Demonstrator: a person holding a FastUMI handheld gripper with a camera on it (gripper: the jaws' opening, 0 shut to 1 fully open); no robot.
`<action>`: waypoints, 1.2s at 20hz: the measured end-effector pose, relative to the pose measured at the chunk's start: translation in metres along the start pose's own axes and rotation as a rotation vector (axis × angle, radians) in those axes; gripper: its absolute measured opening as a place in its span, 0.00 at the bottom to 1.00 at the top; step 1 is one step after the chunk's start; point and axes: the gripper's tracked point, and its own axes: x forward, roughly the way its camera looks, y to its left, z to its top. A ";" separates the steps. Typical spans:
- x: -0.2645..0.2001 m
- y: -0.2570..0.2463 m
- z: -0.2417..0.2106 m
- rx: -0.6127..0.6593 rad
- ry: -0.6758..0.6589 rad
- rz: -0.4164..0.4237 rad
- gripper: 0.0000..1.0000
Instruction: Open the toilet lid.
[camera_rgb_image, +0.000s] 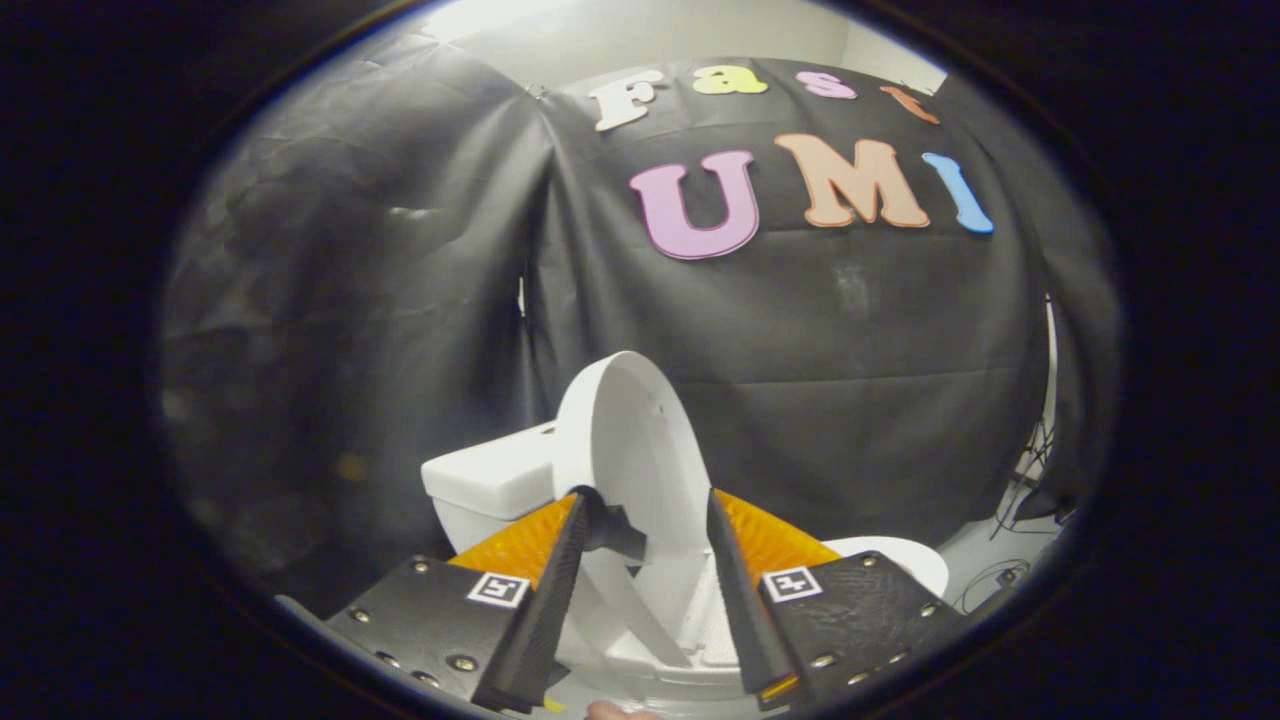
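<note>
Lid (632, 440) raised, standing near upright just ahead of the fingers, leaning back toward the tank (492, 480). Gripper (645, 520) spread apart, nothing held; the lid's lower part shows in the gap between the fingers, contact not clear. Seat (905, 558) and bowl rim lie below, beyond the right finger. Black cloth wall (400, 300) behind. Cables (1025, 480) on the floor, right of the toilet.
</note>
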 end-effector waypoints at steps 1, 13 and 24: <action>-0.001 -0.007 0.003 0.000 -0.006 -0.008 0.73; -0.036 -0.095 0.015 -0.065 -0.006 -0.102 0.91; -0.083 -0.208 0.019 -0.083 0.003 -0.236 0.96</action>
